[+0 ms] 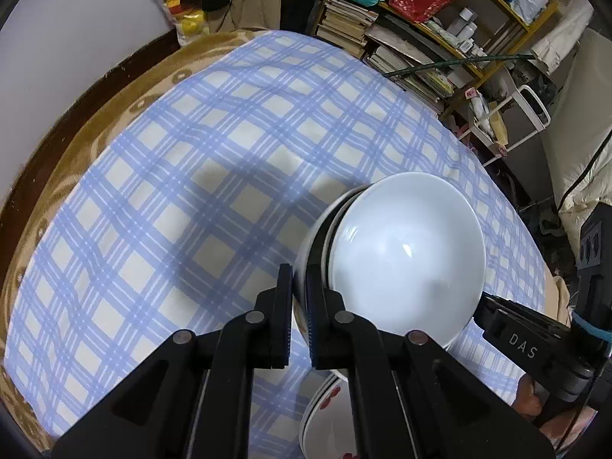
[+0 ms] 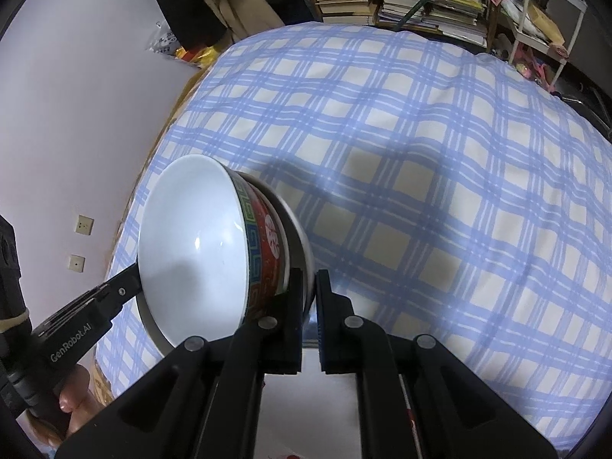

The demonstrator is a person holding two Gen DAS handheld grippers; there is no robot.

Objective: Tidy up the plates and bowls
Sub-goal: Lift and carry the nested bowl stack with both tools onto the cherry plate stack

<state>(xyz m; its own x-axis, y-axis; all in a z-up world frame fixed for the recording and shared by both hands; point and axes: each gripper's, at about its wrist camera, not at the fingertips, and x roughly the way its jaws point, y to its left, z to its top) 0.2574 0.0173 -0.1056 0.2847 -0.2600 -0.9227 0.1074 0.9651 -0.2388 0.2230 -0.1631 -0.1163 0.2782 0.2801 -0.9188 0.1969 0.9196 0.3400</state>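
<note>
Basically both grippers clamp opp rims of a nested bowl stack (image 1: 405,256): left gripper (image 1: 299,279) lower-centre, right gripper (image 2: 309,287) likewise. Stack's mid-frame above checked cloth (image 1: 191,176). Glazed ceramic: heavy, slick, brittle; rim grip only.

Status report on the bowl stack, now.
Left tool and right tool both shut on opposite rims of the bowl stack. Stack held clear above the checked cloth. More dishes below; nothing in the way.
</note>
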